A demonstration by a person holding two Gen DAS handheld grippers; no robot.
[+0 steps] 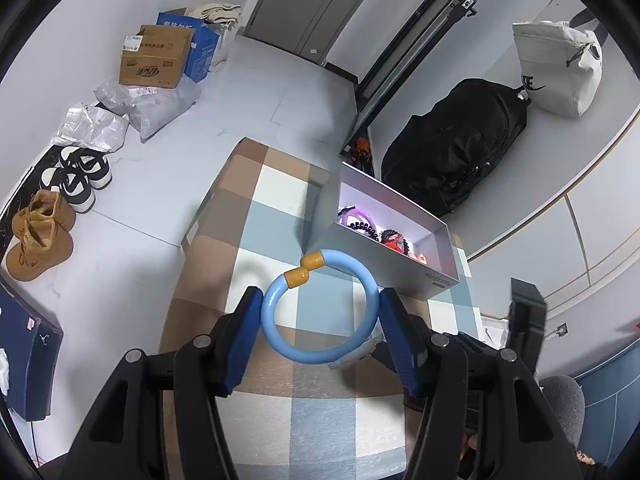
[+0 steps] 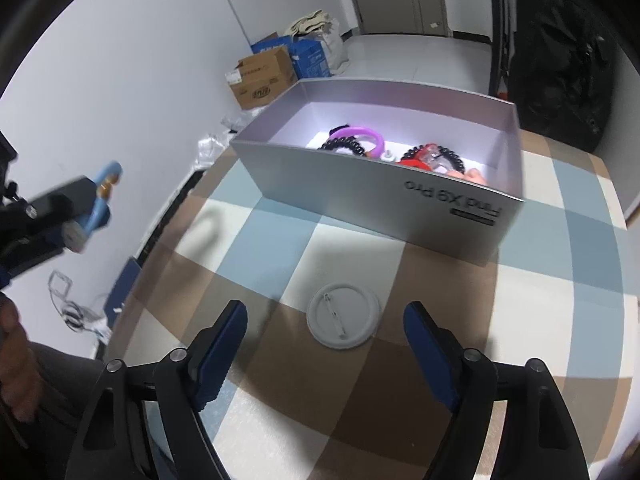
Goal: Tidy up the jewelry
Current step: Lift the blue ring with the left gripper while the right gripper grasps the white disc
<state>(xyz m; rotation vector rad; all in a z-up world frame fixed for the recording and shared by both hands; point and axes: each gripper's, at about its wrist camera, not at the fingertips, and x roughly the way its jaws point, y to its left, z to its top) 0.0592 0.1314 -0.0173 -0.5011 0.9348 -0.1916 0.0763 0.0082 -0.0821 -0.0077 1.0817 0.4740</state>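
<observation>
Left gripper (image 1: 320, 320) clamped on blue bangle (image 1: 320, 308), held above the checkered cloth (image 1: 280, 208) just short of the grey box (image 1: 384, 268); its orange-capped gap points toward the box. Right gripper (image 2: 326, 332) jaws apart, straddling white pin badge (image 2: 343, 321), which lies pin-side up before the box with its pin running roughly toward it.

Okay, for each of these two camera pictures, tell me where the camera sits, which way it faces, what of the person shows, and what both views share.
Left wrist: on the left hand-held gripper, looking down along its fingers, which clamp a blue bracelet above the checkered table; the right hand-held gripper shows at its right edge.
Right wrist: on the right hand-held gripper, facing down at a white badge lying between its open jaws, not gripped; a hand shows at left.
Shared: the silver box of jewelry, the table, the bracelet.
</observation>
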